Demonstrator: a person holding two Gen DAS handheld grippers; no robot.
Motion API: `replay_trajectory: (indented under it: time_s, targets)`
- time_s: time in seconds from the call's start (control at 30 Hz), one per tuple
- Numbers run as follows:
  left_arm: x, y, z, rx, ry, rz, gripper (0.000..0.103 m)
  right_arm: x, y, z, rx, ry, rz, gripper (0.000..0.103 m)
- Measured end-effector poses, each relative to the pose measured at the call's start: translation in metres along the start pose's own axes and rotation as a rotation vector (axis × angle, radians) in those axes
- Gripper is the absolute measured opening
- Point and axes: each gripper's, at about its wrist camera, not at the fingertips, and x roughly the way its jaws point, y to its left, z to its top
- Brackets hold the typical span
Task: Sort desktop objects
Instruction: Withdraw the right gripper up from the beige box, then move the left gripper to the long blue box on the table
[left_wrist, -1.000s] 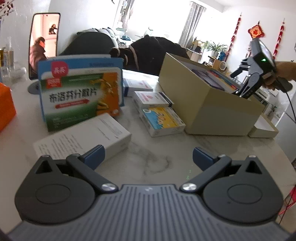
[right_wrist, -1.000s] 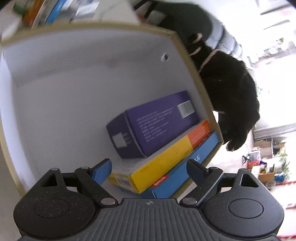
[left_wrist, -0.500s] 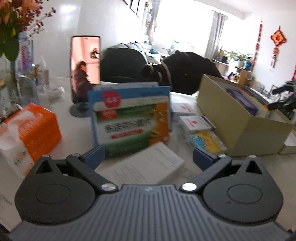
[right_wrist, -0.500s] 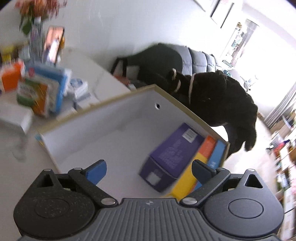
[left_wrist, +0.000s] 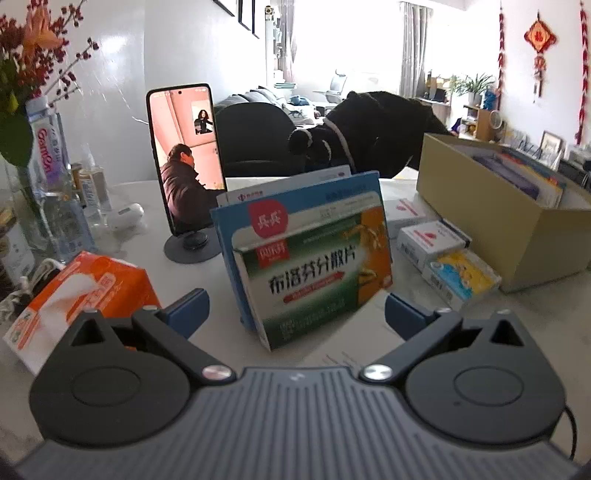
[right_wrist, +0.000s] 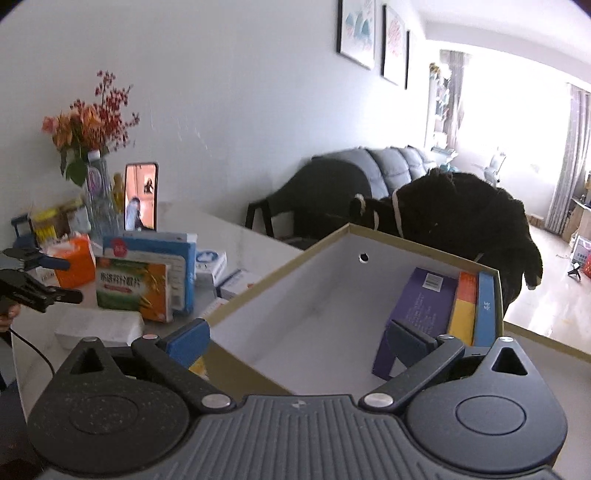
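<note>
Sorting partly done: three packs, purple (right_wrist: 421, 306), yellow-orange (right_wrist: 464, 306) and blue (right_wrist: 485, 302), stand against one end of the cardboard box (right_wrist: 280, 273). The right gripper (right_wrist: 295, 343) hangs above it, jaws opening, nothing between them. The left gripper (left_wrist: 295, 308), spread wide and empty, faces the green-and-blue medicine box (left_wrist: 314, 266). Several small packs (left_wrist: 461, 275), perhaps four, lie unsorted on the table (left_wrist: 546, 306).

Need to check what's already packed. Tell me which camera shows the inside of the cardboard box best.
The right wrist view: it looks down into the cardboard box, showing its white floor and three boxes standing at the far end, purple box nearest. The left wrist view shows mainly its outer wall, with only the top edges of the contents.
</note>
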Motion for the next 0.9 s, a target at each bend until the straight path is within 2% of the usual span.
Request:
replay_trajectory:
  time_s: [0.23,0.47,0.7,0.9]
  targets:
    - [0.022,0.018,0.015,0.005,-0.015,-0.031,0.103,-0.010,0.021,-0.020,0.020,-0.053,-0.038,0.102]
    - [0.044,0.033,0.024,-0.046,-0.022,-0.087,0.103,-0.022,0.032,-0.028,0.079,-0.104,-0.001,0.102]
    - [0.054,0.040,0.028,-0.102,-0.043,-0.143,0.102,-0.018,0.039,-0.034,0.107,-0.087,0.029,0.102]
    - [0.045,0.034,0.026,-0.081,-0.065,-0.156,0.100,-0.014,0.043,-0.041,0.140,-0.076,0.037,0.102]
